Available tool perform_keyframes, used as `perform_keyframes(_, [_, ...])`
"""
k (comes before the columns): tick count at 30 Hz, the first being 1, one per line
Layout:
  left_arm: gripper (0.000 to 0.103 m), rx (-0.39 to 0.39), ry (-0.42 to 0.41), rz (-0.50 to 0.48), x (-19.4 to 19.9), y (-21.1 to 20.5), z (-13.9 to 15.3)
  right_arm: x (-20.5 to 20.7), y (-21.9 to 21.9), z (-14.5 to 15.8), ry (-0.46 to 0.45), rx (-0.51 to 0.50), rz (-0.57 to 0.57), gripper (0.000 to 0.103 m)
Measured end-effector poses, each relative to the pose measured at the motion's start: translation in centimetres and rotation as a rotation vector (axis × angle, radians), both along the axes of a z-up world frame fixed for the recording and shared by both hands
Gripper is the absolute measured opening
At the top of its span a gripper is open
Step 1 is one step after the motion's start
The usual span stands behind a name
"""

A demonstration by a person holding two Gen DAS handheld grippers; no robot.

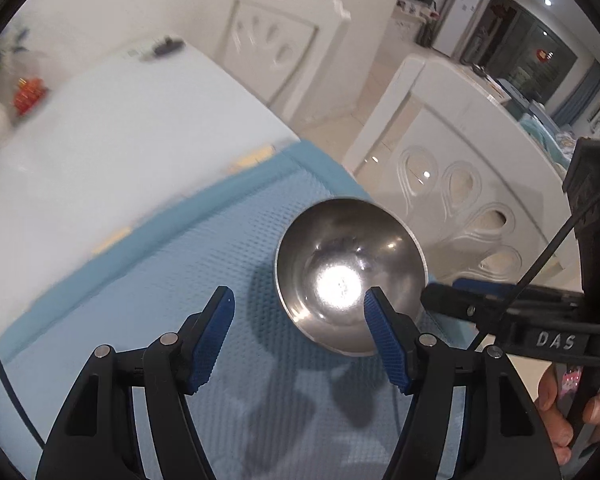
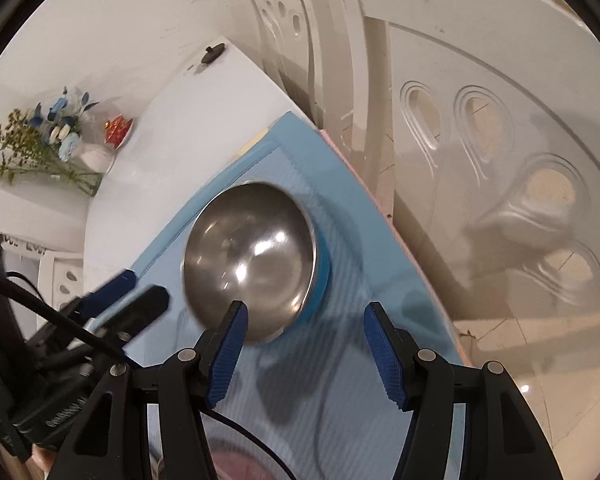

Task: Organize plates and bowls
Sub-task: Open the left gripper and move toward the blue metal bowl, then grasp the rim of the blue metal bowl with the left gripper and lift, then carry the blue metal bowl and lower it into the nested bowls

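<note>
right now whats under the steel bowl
The steel bowl rests on the blue mat, with a blue rim showing beneath its right edge. Whether that is a plate or another bowl is hidden.

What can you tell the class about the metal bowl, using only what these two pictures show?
The metal bowl is round, shiny and silver-grey, like steel, with a thin rim and bright light reflections inside. It looks empty. It sits upright on the blue mat, near the mat's edge by the white chairs. In the right wrist view a blue object shows under its edge. Neither the left gripper nor the right gripper grips it; both are open.
</note>
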State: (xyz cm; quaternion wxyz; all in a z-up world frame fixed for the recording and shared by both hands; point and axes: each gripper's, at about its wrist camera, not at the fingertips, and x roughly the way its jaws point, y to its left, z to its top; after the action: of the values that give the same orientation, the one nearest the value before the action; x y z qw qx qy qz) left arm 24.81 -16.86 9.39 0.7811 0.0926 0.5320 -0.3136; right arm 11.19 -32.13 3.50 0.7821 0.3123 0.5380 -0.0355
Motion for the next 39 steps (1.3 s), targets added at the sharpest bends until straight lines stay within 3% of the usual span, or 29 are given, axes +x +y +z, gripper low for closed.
perform_keyframes(3, [0.056, -0.033, 0.092, -0.023, 1.3, -0.3, -2.2, 1.1, -0.4, -1.2, 0.000, 0.007, 0.006, 0.058])
perform_keyframes(6, [0.056, -0.059, 0.143, -0.021, 2.2, -0.3, -3.6, 1.9, -0.4, -2.3, 0.008, 0.013, 0.019, 0.058])
perform_keyframes(9, [0.049, -0.089, 0.187, -0.015, 2.8, -0.1, -4.3, 2.3, -0.4, -3.3, 0.010, 0.032, 0.027, 0.055])
perform_keyframes(11, [0.048, -0.104, 0.205, -0.011, 3.1, 0.0, -4.7, 2.5, -0.4, -3.8, 0.011, 0.042, 0.033, 0.049])
perform_keyframes(13, [0.036, -0.116, 0.217, -0.016, 3.3, -0.1, -5.0, 2.8, -0.4, -4.3, 0.015, 0.048, 0.036, 0.047])
perform_keyframes(16, [0.032, -0.112, 0.226, -0.019, 3.5, -0.5, -5.5, 3.0, -0.6, -4.9, 0.023, 0.052, 0.028, 0.038])
perform_keyframes(20, [0.023, -0.112, 0.222, -0.012, 3.2, -0.3, -5.8, 3.1, -0.7, -5.5, 0.028, 0.072, 0.020, 0.020])
perform_keyframes(23, [0.022, -0.119, 0.228, 0.004, 3.0, -0.1, -5.6, 3.0, -0.3, -5.2, 0.032, 0.037, 0.028, 0.019])
perform_keyframes(28, [0.022, -0.107, 0.172, 0.005, 1.3, 0.1, -3.1, 2.2, 0.3, -2.9, 0.009, 0.003, 0.030, 0.019])
perform_keyframes(36, [0.022, -0.168, 0.111, 0.065, -3.3, 2.3, 3.7, -0.9, 1.3, 2.7, -0.027, -0.011, 0.030, 0.019])
perform_keyframes(39, [0.022, -0.159, 0.076, 0.076, -5.3, 3.0, 5.8, -2.5, 2.1, 4.4, -0.038, -0.011, 0.030, 0.019])
